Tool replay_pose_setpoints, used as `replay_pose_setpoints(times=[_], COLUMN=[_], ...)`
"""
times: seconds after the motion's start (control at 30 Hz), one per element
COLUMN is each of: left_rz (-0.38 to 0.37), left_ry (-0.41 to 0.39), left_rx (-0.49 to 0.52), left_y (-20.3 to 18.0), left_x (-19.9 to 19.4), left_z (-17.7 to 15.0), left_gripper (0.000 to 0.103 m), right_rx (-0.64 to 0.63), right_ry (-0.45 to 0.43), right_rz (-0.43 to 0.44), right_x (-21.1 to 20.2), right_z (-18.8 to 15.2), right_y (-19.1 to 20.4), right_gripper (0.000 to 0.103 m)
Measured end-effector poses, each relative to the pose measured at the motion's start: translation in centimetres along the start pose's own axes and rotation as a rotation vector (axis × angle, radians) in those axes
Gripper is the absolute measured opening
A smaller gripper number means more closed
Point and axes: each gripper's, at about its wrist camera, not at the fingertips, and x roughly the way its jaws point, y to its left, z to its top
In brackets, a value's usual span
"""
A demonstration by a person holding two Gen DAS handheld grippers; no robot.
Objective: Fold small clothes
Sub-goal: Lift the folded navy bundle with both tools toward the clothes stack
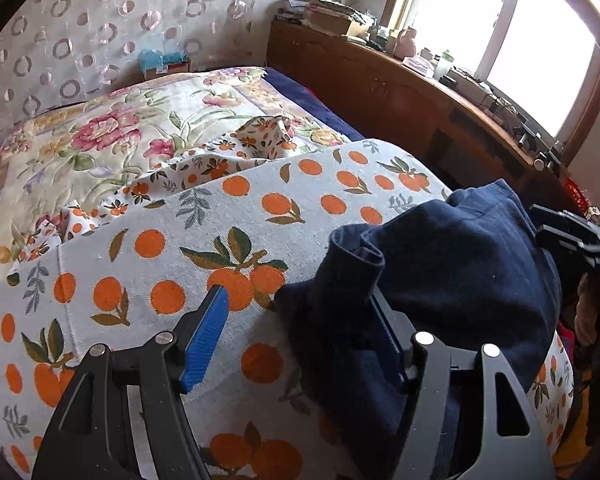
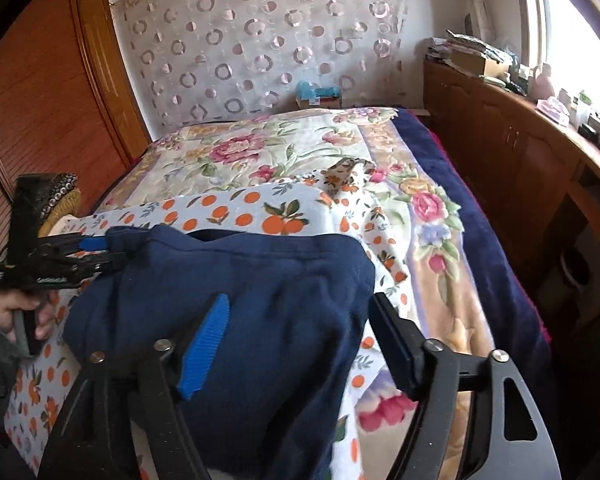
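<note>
- Floral quilted bedspread [image 2: 260,152] covers the bed.
- White orange-print towel [image 1: 228,216] lies spread on it.
- Dark navy knit garment [image 2: 236,292] lies bunched on the towel.
- Left gripper [image 1: 296,312]: jaws spread, garment edge draped over one finger.
- Right gripper [image 2: 300,312]: jaws spread wide over the garment.

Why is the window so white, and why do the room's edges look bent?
Left wrist view: the window is overexposed, blown to white, and the cabinet curves from fisheye distortion. Right wrist view: black corners ring the image, and the navy garment looks slightly soft.
</note>
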Motion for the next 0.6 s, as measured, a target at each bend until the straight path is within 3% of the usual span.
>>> replay_pose_setpoints(times=[0.2, 0.43, 0.57, 0.6], left_rz=[-0.015, -0.056, -0.112, -0.115], left_ry=[0.004, 0.027, 0.040, 0.038], left_rx=[-0.001, -0.007, -0.011, -0.012], left_y=[-0.2, -0.4, -0.9, -0.8], left_x=[0.2, 0.2, 0.2, 0.1], left_z=[0.0, 0.1, 0.2, 0.2], left_gripper=[0.069, 0.069, 0.051, 0.033], right_rx=[0.003, 0.064, 0.094, 0.089], right_ry=[0.084, 0.105, 0.112, 0.110], right_rz=[-0.003, 0.022, 0.051, 0.047], right_x=[2.9, 4.3, 4.7, 4.7], right_z=[-1.0, -0.5, -0.5, -0.5], right_y=[0.3, -0.6, -1.1, -1.1], right_gripper=[0.080, 0.085, 0.085, 0.085])
